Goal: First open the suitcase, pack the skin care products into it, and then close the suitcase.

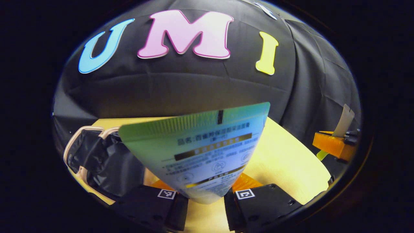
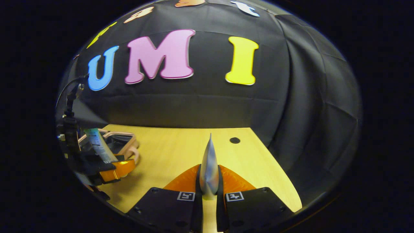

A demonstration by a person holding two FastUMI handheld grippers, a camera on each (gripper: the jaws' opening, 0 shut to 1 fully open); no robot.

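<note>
Booth: black cloth wall, pale wooden bench [image 2: 181, 145]. Open suitcase [image 1: 97, 158], dark-lined, at bench's left. Left hand-held gripper [image 1: 205, 200] clamped on a flat printed tube [image 1: 200, 152]; right hand-held gripper [image 2: 209, 195] clamped on a silvery tube [image 2: 209, 168]. Risk: both pinched by their bottom ends, may swing or slip before reaching the suitcase.

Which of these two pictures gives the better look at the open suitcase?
The left gripper view: the suitcase lies open at lower left, its dark lining and pale rim visible, partly behind the held tube. In the right gripper view, it sits far left, small, partly behind the left gripper.
</note>
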